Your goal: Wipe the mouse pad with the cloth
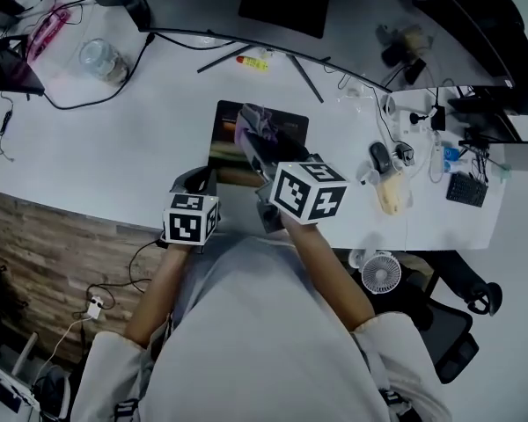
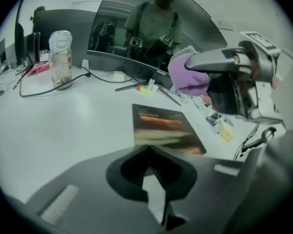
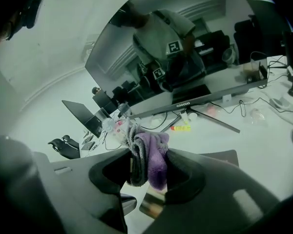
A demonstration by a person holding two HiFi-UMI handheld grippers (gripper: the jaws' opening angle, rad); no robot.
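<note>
Right now the right gripper [image 3: 149,164] is clamped on the purple cloth [image 3: 154,150], which is bunched between its jaws above the mouse pad [image 1: 231,134] near the tabletop's [image 1: 114,152] front edge. Can't tell if the cloth touches the pad. Left gripper [image 2: 149,154]: jaws together, empty, just beside the pad's near-left corner. Cloth looks soft, light and floppy, so grip the bunched middle. Pad is thin and probably slides, so pin a corner.

Cool, even indoor light; gripper views warp toward dark edges, and the mouse pad [image 2: 166,130] looks smeared.
</note>
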